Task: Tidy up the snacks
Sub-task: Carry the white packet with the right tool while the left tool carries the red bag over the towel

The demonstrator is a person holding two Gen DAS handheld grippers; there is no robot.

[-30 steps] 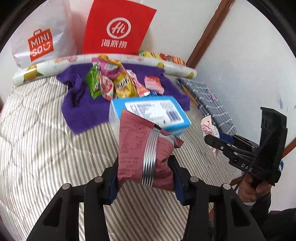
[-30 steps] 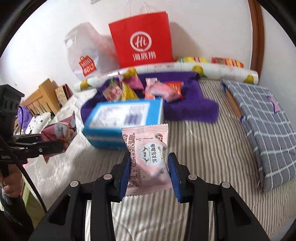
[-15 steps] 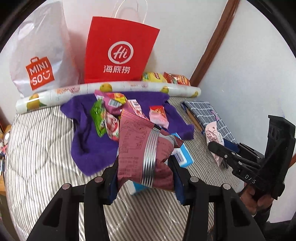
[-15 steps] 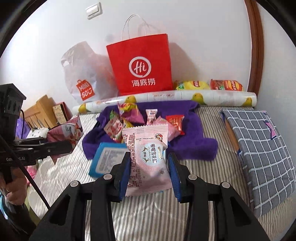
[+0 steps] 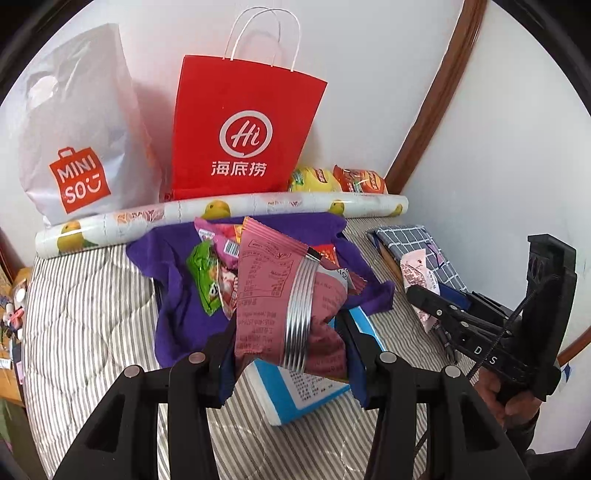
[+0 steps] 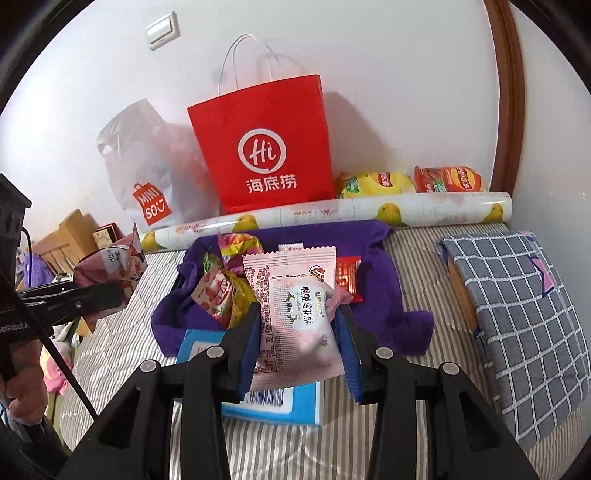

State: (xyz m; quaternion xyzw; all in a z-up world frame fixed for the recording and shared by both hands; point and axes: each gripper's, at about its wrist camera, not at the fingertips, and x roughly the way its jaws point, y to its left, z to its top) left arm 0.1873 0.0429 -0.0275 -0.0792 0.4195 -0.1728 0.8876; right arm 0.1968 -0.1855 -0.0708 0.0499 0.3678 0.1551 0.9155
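**Two packets held up, one in each tool, over the snack pile**

The dark pink snack packet point(image 5: 288, 306) sits crosswise between the pads of the left tool point(image 5: 288, 354), pinched at its lower half so the puffy body crumples and the printed back faces the camera; the jaws are partly closed on it. The pale pink packet point(image 6: 295, 317) is clamped the same way in the right tool point(image 6: 297, 347), gripped by its side edges with the label upright. Both are held clear of the bed, which suits carrying them to a container, probably one of the bags against the wall, though which one cannot be told.

Below them the remaining snacks point(image 6: 225, 291) lie heaped on a purple cloth point(image 6: 384, 280), a sensible staging spot that keeps the loose packets together. A blue box point(image 5: 317, 391) lies just in front of the cloth on the striped bed point(image 5: 81, 302). The red paper bag point(image 6: 266, 147) stands open-topped behind a rolled sheet point(image 6: 332, 214), with the white shopping bag point(image 5: 74, 122) beside it.

The left view shows the right tool side-on, its packet sticking up between the fingers, and a hand under it. The right view adds a wall switch point(image 6: 162, 31), wooden furniture at the left, and the whole checked cushion point(image 6: 517, 314), which the left view shows only in part.
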